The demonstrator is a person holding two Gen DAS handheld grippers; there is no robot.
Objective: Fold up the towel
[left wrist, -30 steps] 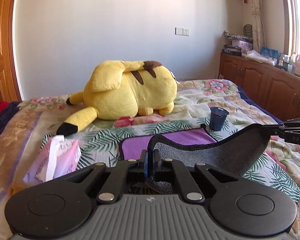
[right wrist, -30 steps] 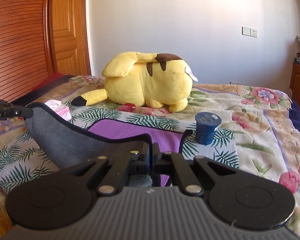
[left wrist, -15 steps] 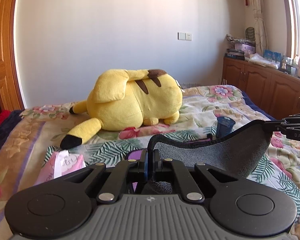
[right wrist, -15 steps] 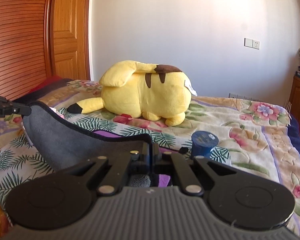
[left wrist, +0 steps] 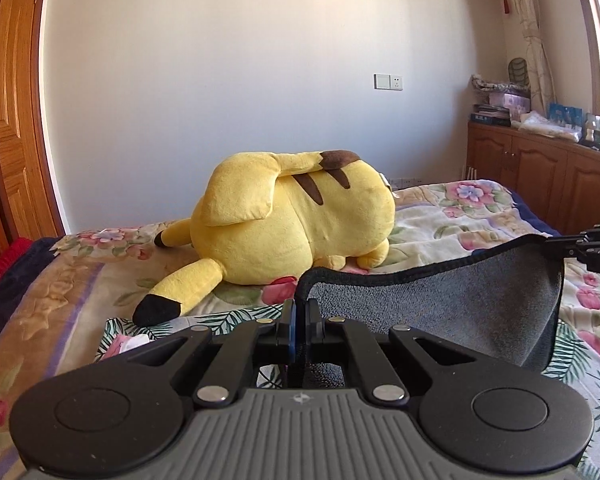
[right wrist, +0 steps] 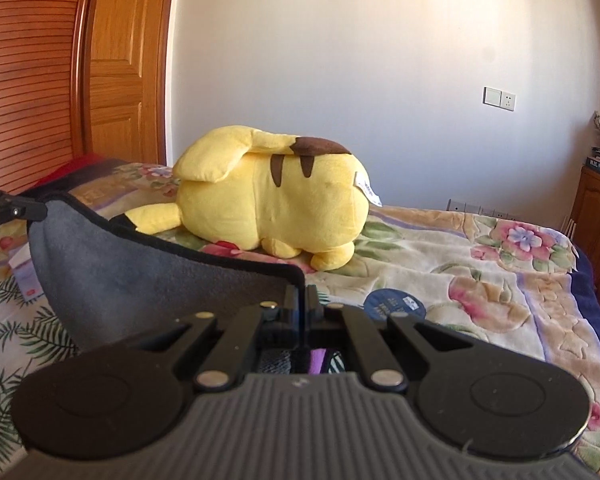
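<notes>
A grey towel (left wrist: 452, 312) with a black hem hangs in the air between my two grippers, above the bed. My left gripper (left wrist: 299, 306) is shut on one top corner. My right gripper (right wrist: 301, 294) is shut on the other top corner, and the towel (right wrist: 140, 276) sags to its left there. The right gripper's tip shows at the right edge of the left wrist view (left wrist: 592, 244). The left gripper's tip shows at the left edge of the right wrist view (right wrist: 12, 212). The towel's lower part is hidden behind the gripper bodies. A sliver of purple cloth (right wrist: 318, 362) shows below the right gripper.
A big yellow plush toy (left wrist: 296, 220) lies on the floral bed cover (right wrist: 480, 264) behind the towel. A blue cup (right wrist: 394, 306) stands just right of the right gripper. A tissue pack (left wrist: 128, 344) lies at the left. Wooden cabinets (left wrist: 548, 176) line the right wall.
Both grippers have risen with the towel corners and moved forward toward the plush toy. The purple cloth and blue cup have dropped mostly out of sight below the grippers.
</notes>
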